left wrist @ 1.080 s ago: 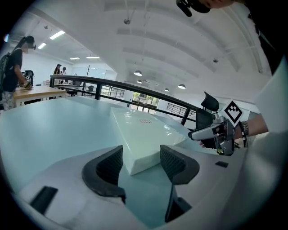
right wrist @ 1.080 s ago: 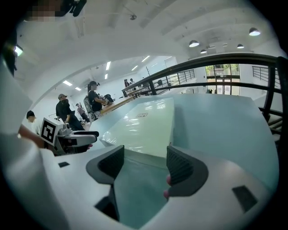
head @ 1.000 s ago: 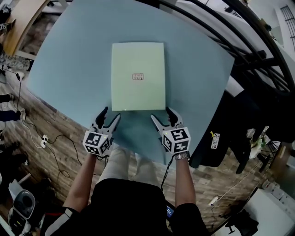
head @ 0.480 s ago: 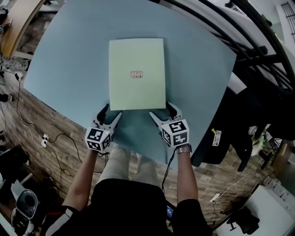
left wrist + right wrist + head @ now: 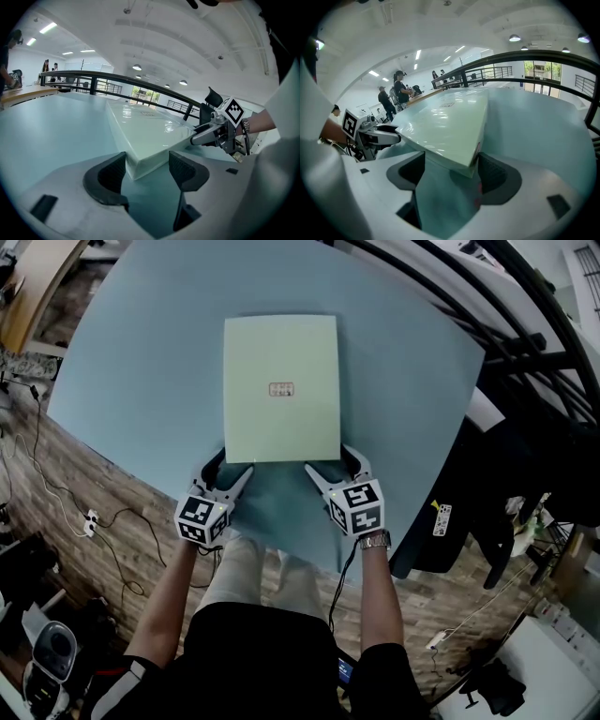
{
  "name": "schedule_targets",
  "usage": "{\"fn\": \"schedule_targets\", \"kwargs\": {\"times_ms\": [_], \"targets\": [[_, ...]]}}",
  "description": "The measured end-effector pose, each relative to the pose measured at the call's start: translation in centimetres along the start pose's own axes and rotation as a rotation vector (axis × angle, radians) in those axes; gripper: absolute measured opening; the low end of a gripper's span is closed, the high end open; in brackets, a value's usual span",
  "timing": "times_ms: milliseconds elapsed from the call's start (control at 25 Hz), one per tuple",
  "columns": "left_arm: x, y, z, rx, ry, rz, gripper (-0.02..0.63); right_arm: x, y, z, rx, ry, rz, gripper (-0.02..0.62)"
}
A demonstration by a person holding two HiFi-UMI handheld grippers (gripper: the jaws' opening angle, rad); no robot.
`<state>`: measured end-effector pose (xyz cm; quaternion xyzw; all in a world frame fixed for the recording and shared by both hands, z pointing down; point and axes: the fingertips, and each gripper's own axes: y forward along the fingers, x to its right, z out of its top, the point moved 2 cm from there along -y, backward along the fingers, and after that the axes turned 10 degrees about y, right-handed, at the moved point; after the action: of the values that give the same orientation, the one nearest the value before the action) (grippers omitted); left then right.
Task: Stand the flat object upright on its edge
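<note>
Head view: the pale green flat box [image 5: 281,388] lies flat in the middle of the blue table [image 5: 141,362]. The left gripper [image 5: 231,467] and the right gripper [image 5: 329,461] each stand at one near corner, probably to tip it up evenly.

Left gripper view: the jaws are wide, just opened, and the box corner sits between them, not pressed.

Right gripper view: the same here, with wide jaws that have just opened around the other corner and no pinch yet.

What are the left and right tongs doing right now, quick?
Left tongs: open, just been opening, green box corner between them, not gripped.
Right tongs: open, just been opening, its other near corner between them, not gripped.
</note>
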<state>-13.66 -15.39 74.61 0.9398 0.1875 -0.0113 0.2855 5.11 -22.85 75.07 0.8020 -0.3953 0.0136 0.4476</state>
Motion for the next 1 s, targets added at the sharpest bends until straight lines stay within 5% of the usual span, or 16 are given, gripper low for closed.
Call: {"fn": "schedule_targets", "kwargs": {"times_ms": [1000], "targets": [[0.0,-1.7,2.0,0.018,-0.006,-0.077,0.287,-2.0,-1.9,1.0,0.023,0.046,0.0,0.328]]}}
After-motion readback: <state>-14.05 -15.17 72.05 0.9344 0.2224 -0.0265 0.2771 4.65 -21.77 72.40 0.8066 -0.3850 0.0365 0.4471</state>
